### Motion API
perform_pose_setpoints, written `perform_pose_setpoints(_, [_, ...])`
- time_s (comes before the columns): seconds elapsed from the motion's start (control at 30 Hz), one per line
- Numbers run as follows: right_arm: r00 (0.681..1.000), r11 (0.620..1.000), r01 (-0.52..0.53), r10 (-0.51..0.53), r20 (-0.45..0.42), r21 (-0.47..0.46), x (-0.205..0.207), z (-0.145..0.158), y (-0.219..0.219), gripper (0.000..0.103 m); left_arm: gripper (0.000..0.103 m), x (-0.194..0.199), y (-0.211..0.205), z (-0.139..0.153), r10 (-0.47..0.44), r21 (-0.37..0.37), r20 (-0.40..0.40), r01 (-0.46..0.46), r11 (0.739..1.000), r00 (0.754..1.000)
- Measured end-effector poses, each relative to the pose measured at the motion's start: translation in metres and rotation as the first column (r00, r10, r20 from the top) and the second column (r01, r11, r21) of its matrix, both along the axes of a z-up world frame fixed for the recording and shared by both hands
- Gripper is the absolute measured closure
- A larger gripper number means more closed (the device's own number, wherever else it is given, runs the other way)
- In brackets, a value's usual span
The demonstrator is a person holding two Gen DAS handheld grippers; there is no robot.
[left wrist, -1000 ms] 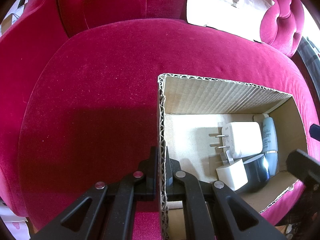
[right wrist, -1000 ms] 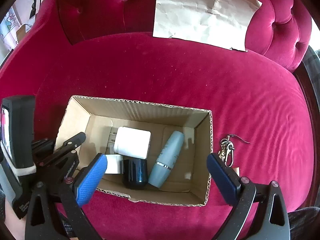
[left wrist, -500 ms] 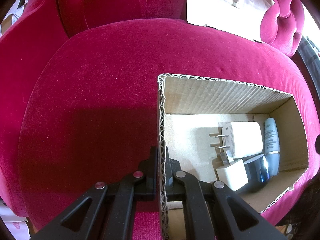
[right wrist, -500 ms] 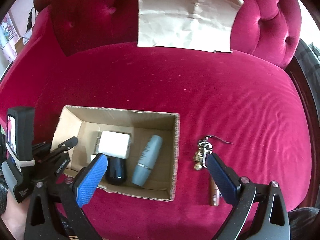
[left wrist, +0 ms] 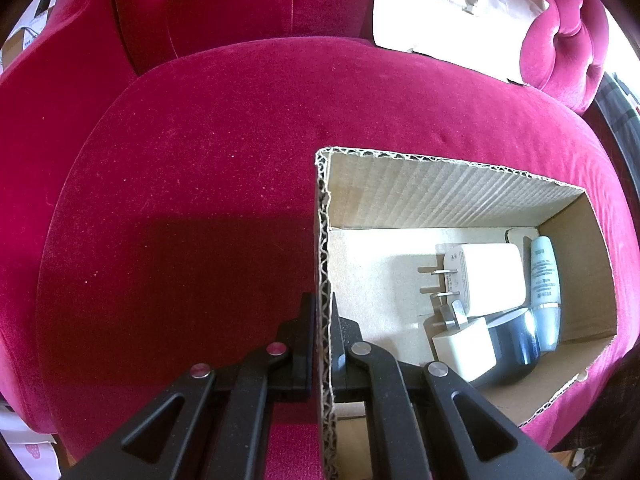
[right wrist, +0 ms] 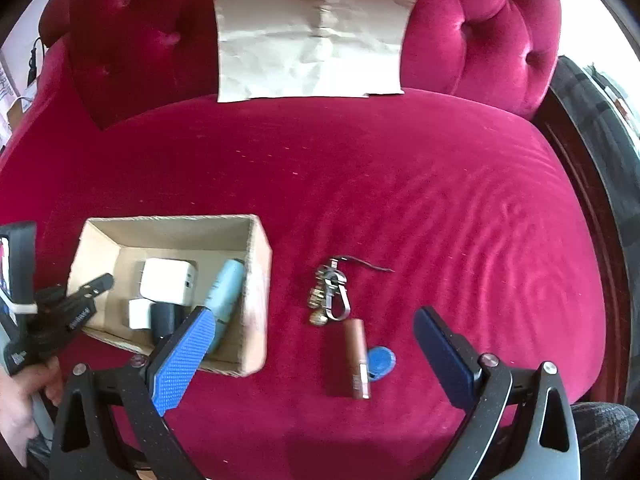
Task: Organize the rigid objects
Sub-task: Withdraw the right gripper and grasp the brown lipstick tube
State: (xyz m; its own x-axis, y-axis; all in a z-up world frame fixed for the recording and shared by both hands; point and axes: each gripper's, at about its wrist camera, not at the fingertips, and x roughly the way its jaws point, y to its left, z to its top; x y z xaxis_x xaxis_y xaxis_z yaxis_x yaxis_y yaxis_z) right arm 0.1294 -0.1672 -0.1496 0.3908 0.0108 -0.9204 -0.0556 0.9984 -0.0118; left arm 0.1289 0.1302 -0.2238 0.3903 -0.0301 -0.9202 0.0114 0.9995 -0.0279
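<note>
left wrist view: left tongs (left wrist: 322,320) tilt down, clamping cardboard box (left wrist: 324,240) wall; right tongs (right wrist: 316,344) gape.

I see the sofa seat (right wrist: 400,200) in deep red velvet, its soft nap catching the light in ripples. The box (left wrist: 440,196) is raw corrugated cardboard, matt, with ragged fluted edges. Inside, my view shows two chargers (left wrist: 492,276) in smooth white plastic with bare metal prongs, a glossy dark jar (left wrist: 516,340) and a satin pale-blue tube (left wrist: 544,276). The keys (right wrist: 330,292) look like shiny metal; the sheet (right wrist: 312,36) against the backrest is creased brown paper.
</note>
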Motion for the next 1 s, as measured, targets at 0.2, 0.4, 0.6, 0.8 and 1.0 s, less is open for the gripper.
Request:
perform_pose_setpoints(0.2, [0.999, 0.999, 0.044, -0.044, -0.011, -0.016, -0.007, -0.009, -0.026, 0.002, 0.1, 0.0, 0.001, 0.0, 0.0, 0.001, 0.0, 0.0, 1.0, 1.0])
perform_pose_setpoints(0.4, [0.997, 0.998, 0.061, -0.062, -0.04, -0.033, -0.011, -0.026, -0.04, 0.002, 0.1, 0.0, 0.0, 0.0, 0.001, -0.003, -0.003, -0.001, 1.0, 1.0])
perform_pose_setpoints(0.6, [0.995, 0.996, 0.051, -0.057, -0.084, -0.067, -0.016, -0.049, -0.043, 0.002, 0.1, 0.001, 0.0, -0.001, -0.001, -0.002, -0.004, 0.001, 1.0, 1.0])
perform_pose_setpoints(0.8, [0.989, 0.996, 0.047, -0.056, -0.138, -0.07, -0.019, -0.072, -0.048, 0.002, 0.1, 0.001, 0.0, 0.0, 0.001, -0.003, -0.005, -0.001, 1.0, 1.0])
perform_pose_setpoints(1.0, [0.988, 0.996, 0.048, -0.059, -0.145, -0.079, -0.016, -0.082, -0.05, 0.002, 0.1, 0.001, 0.0, 0.0, 0.001, -0.003, -0.005, -0.001, 1.0, 1.0])
